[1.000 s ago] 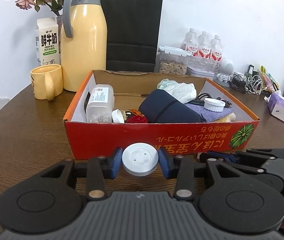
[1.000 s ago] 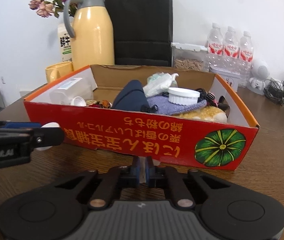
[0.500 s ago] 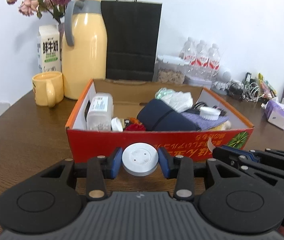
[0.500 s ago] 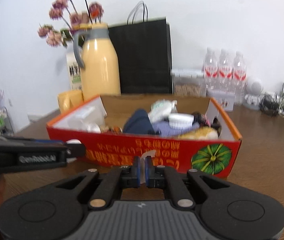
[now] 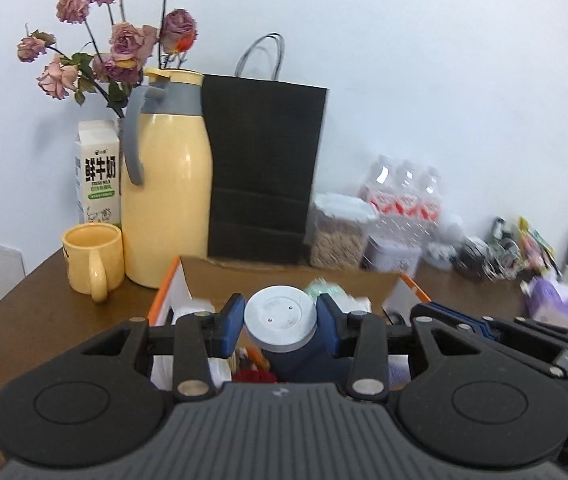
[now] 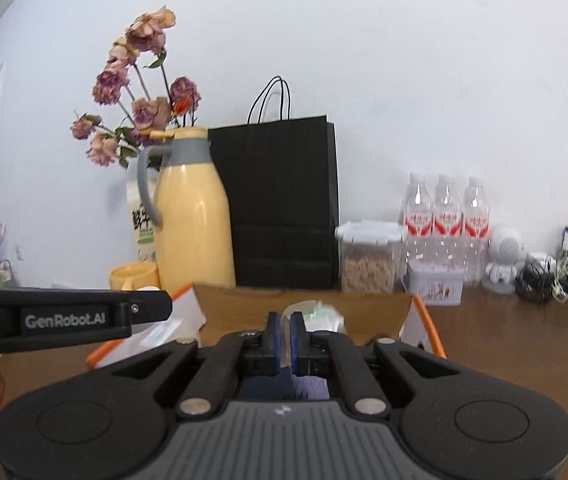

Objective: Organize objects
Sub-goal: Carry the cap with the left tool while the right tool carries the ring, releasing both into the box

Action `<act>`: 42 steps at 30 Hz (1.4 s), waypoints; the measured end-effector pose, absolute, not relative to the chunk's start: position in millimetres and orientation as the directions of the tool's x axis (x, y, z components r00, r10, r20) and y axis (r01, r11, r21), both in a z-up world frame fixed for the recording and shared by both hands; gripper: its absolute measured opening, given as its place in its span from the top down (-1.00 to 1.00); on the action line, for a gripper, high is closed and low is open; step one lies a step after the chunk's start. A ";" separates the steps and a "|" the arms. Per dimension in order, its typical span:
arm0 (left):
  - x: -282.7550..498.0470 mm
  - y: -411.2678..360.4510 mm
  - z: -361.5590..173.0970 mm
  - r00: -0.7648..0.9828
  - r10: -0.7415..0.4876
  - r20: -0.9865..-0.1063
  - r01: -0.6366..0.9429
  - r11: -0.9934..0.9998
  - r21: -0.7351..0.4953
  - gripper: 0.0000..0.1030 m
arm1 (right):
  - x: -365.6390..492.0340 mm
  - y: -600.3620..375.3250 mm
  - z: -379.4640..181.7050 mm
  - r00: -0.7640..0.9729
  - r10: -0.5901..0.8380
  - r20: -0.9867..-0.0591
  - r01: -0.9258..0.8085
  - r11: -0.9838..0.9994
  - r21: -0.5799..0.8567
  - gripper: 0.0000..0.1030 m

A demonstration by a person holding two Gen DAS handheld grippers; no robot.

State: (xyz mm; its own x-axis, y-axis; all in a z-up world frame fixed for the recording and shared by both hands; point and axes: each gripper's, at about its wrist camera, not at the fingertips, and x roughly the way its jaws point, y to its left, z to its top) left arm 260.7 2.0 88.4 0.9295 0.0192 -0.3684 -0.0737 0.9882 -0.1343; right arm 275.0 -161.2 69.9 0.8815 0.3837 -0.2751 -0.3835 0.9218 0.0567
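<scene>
Left tongs: left gripper [image 5: 280,322] is clamped by both blue pads on a round white lid [image 5: 280,320], held edge-on so its flat face looks back along the fingers.
Right tongs: right gripper [image 6: 284,336] is nearly closed, pinching something thin and pale between its pads; too little shows to name it.
Below the tongs: cardboard box [image 5: 284,274] sits under and just ahead of both tools, already crowded, with a navy pouch [image 5: 300,360] directly beneath the lid and a crumpled plastic bag [image 6: 318,314] just past the right fingertips.
Beside the tongs: the two tools run side by side, close together, the left one's black arm crossing the right camera's left edge.
Beyond the box: yellow mug [image 5: 93,258], yellow thermos [image 5: 167,184] and black paper bag [image 5: 261,168] stand behind it.
Risk, grip: I'd judge the lid's rim hold shallow, so a twist could pop it out onto the table.
Risk, landing: released here, it would likely slide off the sloping pouch.
Risk, crowding: the tools could knock each other over the box.
</scene>
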 end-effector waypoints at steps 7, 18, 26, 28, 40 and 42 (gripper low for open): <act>307.0 9.0 80.8 0.920 0.087 -0.383 -0.162 0.973 -0.166 0.21 | 325.0 -153.6 69.0 0.887 0.366 -0.282 -0.361 0.930 0.069 0.93; 327.0 6.3 52.4 0.901 0.115 -0.418 -0.158 0.985 -0.069 0.21 | 352.4 -162.2 38.3 0.870 0.327 -0.369 -0.325 0.943 0.069 0.92; 320.5 10.7 56.4 0.915 0.180 -0.361 -0.207 0.978 -0.035 -1.00 | 348.8 -168.6 28.2 0.861 0.322 -0.394 -0.316 0.945 0.082 0.14; 320.7 11.8 56.9 0.913 0.176 -0.367 -0.202 0.979 -0.034 -1.00 | 347.3 -171.6 29.3 0.867 0.320 -0.382 -0.308 0.947 0.092 -0.55; 318.7 13.8 57.7 0.907 0.183 -0.380 -0.207 0.978 -0.024 -1.00 | 344.3 -177.8 34.6 0.874 0.316 -0.369 -0.302 0.948 0.097 -1.00; 314.4 12.1 62.0 0.910 0.185 -0.371 -0.209 0.977 -0.026 -1.00 | 341.1 -178.6 37.2 0.876 0.313 -0.366 -0.301 0.949 0.093 -1.00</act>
